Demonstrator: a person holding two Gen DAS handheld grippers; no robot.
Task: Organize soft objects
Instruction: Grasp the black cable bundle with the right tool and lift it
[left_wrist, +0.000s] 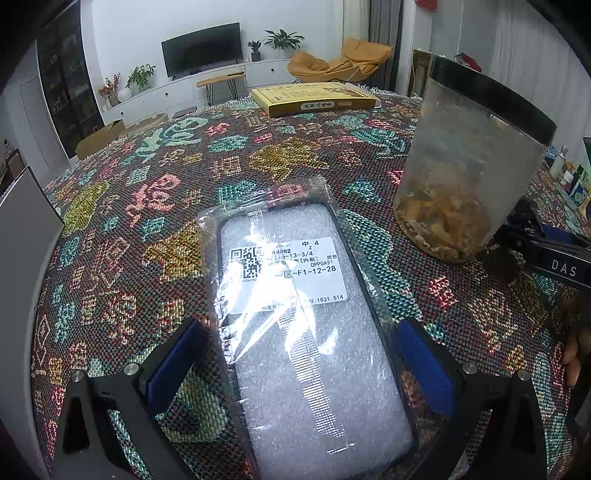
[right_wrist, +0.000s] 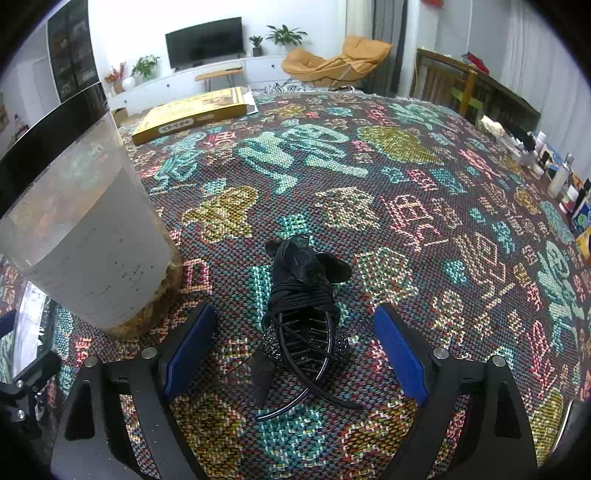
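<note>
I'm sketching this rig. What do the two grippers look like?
Both the left gripper and right gripper match: black angular frames, silver round bolts, flat blue pads inside each finger. No cables or sleeves show.
</note>
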